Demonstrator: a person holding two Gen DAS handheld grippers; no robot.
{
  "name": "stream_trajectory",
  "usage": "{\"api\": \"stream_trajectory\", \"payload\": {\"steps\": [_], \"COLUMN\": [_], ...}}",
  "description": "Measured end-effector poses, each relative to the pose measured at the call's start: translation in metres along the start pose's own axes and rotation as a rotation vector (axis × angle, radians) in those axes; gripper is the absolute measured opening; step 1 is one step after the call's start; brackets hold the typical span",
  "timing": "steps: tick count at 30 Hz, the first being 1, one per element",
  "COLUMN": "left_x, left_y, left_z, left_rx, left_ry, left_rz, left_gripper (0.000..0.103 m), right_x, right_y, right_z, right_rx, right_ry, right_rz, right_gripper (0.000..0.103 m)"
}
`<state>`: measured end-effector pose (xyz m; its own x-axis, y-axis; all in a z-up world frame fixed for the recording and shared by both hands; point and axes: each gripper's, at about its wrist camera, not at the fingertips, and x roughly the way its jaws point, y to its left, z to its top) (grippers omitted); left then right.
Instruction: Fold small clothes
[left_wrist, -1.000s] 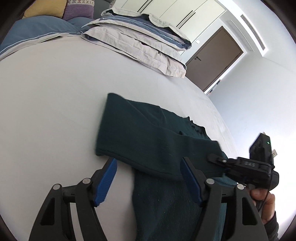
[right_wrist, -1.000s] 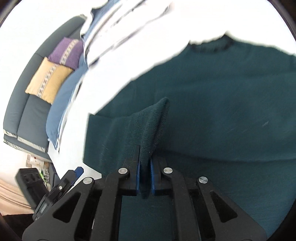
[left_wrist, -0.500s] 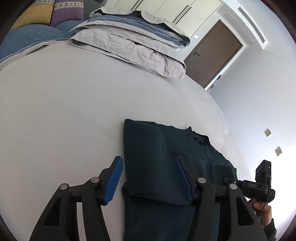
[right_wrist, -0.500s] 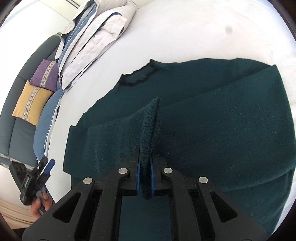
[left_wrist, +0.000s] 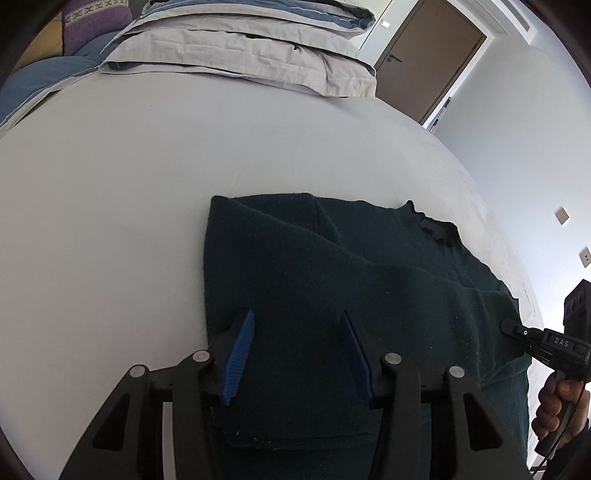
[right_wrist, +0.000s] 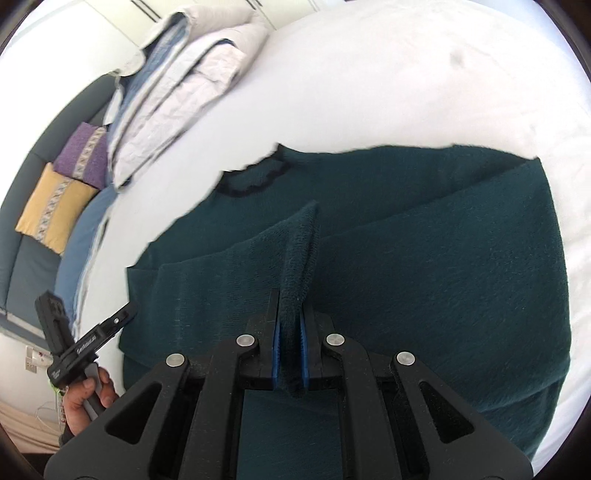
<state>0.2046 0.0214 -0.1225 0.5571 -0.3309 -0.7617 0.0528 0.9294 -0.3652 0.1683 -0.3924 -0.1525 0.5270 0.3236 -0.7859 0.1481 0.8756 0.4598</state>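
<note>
Jaws: left gripper (left_wrist: 297, 350) spread, holding nothing, over sweater (left_wrist: 332, 280); right gripper (right_wrist: 289, 350) clenched on sleeve (right_wrist: 299, 254). 1 sweater, bare sheet (left_wrist: 110, 221) all sides.

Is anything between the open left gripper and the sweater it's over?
Nothing visible. The left gripper hangs open directly over the green sweater, with only cloth between its fingers; the right gripper pinches a fold.

Sweater (right_wrist: 424, 295) hem beyond frame edge
</note>
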Motion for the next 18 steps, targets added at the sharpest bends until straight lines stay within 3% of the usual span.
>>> {"api": "stream_trajectory", "payload": {"steps": [3,6,9,13,16,18], "left_x": [0.0,-0.009,-0.021,-0.017,0.009,0.013], "left_y": [-0.001,0.009,0.019,0.015,0.009,0.008], "left_z": [-0.001,0.004,0.014,0.026,0.023,0.017], "left_rx": [0.025,-0.025,-0.067,-0.039,0.011,0.05], "left_ry": [0.001,-0.007,-0.051,-0.05,0.011,-0.01], "left_rz": [0.009,-0.035,-0.025,-0.002,0.047,0.064], "left_gripper": [0.051,0.05,0.049,0.049,0.048,0.049], "right_x": [0.015,0.013,0.01,0.012,0.013,0.015], "right_y": [-0.018,-0.022,-0.019,-0.016,-0.019,-0.024], "right_z": [-0.003,-0.004,-0.002,0.003,0.003,0.003], "right_rx": [0.055,0.085,0.057,0.033,0.042,0.057], "right_ry": [0.014,-0.009,-0.019,-0.017,-0.026,-0.029], "right_rz": [0.016,0.043,0.025,-0.003,-0.002,0.018], "right_gripper": [0.007,0.007,0.007,0.007,0.007,0.007]}}
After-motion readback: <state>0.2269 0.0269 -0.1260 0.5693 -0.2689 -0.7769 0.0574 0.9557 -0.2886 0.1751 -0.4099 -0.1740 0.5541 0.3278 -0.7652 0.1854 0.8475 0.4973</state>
